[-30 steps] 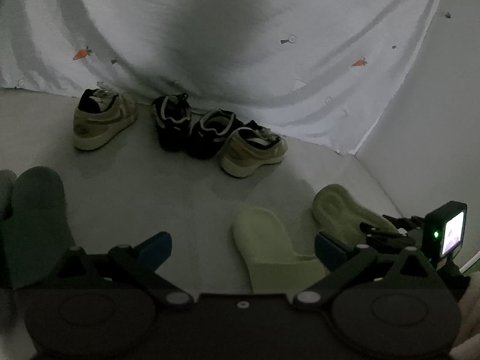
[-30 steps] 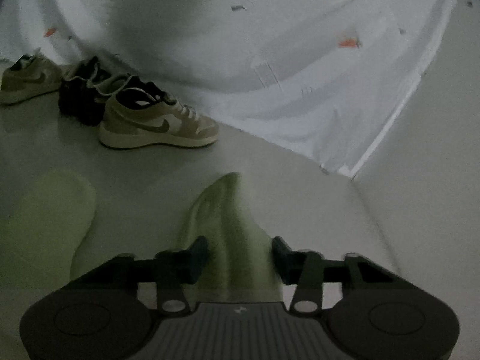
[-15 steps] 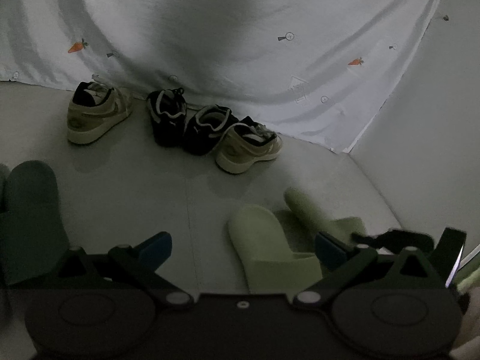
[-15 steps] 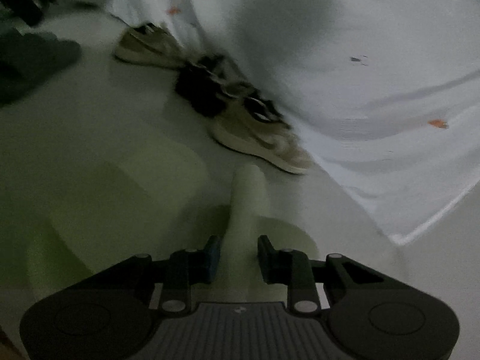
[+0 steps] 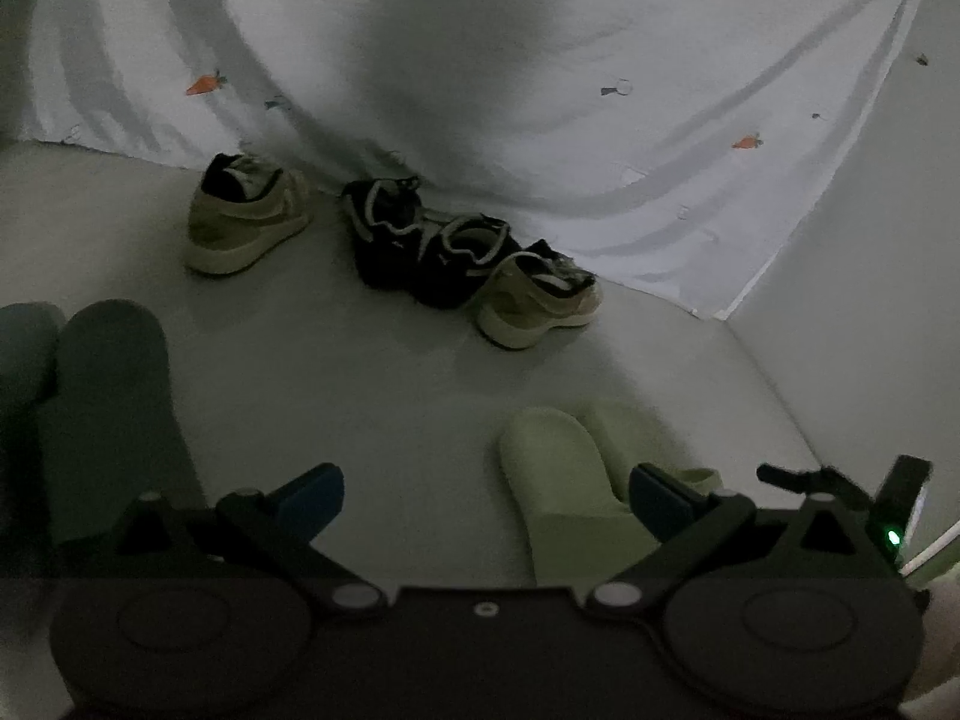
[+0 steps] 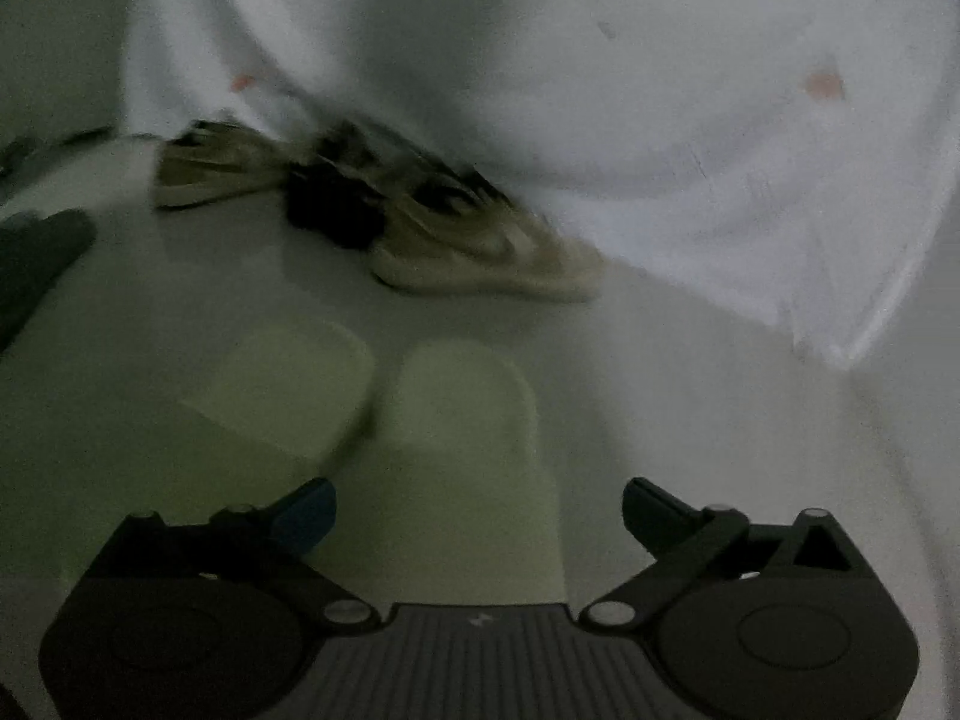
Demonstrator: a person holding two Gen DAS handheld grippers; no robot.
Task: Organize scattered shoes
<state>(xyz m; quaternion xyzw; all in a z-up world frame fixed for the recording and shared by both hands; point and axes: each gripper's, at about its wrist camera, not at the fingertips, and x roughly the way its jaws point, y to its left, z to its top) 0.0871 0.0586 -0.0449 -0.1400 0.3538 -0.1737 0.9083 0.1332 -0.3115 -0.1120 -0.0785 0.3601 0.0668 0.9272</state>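
On my left wrist view the left gripper (image 5: 486, 489) stands wide open over bare floor (image 5: 372, 396), gripping nothing, with the near green slipper (image 5: 558, 480) just inside its right finger, a dark slipper (image 5: 114, 414) at the left edge, and tan sneakers (image 5: 246, 222) and black shoes (image 5: 420, 246) back along the hanging sheet (image 5: 600, 120). On my right wrist view, which is blurred, the right gripper (image 6: 477, 507) is spread wide and holds nothing; the right green slipper (image 6: 468, 438) lies between its fingers, touching neither as far as I can tell, and its mate (image 6: 288, 396) sits just beside to the left.
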